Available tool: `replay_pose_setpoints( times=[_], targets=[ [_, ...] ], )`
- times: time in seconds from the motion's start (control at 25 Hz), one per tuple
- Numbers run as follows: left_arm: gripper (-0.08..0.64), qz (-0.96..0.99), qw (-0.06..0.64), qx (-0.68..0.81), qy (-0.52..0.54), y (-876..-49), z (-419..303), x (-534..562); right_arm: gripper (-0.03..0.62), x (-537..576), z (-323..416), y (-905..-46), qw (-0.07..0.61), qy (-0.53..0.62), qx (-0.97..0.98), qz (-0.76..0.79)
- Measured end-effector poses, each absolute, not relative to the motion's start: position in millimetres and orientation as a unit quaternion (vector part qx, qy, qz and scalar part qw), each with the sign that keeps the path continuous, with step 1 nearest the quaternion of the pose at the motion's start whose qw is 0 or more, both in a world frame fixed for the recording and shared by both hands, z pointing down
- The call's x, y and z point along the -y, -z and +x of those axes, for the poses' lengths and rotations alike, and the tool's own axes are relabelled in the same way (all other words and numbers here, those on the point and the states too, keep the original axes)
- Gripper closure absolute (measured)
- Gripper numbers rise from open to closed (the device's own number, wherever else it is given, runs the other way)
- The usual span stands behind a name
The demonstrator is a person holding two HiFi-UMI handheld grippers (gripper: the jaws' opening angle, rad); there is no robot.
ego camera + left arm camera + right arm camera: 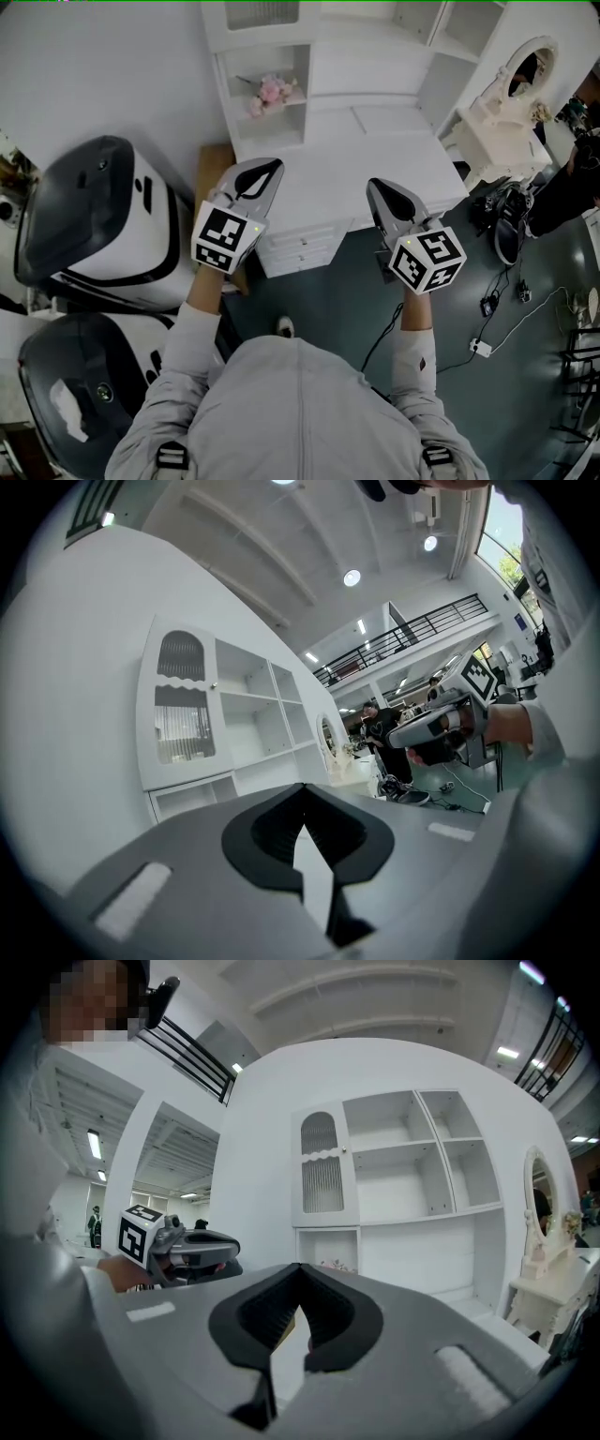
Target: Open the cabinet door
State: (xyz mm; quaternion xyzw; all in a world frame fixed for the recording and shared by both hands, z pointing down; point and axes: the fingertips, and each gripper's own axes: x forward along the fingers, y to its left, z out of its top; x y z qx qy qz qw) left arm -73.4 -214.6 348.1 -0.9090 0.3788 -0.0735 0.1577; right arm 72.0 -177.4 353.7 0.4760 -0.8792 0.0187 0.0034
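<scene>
The white cabinet door (322, 1171) sits at the top left corner of the cabinet (422, 1251), well apart from both tongs; it looks hard, smooth and light, with a round top and thin slats; its tiny knob (343, 1150) on the right edge seems the spot to pinch; the left tongs (302, 799) and right tongs (298, 1277) are closed and empty.
</scene>
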Motion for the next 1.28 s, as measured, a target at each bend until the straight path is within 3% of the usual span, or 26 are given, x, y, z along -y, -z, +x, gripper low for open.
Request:
replay_pose_setpoints(
  times=[0.76,1.28],
  targets=[
    [0.541,-0.92,0.132,-0.362,0.073,-355.0,-93.9,309.2,0.591,272.3,48.6,-326.7,0.02,-0.008,0.87,0.493],
    [0.541,-0.897,0.118,-0.419,0.074,-344.3,-55.7,387.3,0.591,354.5,93.2,-323.0,0.008,-0.008,0.895,0.446]
  ],
)
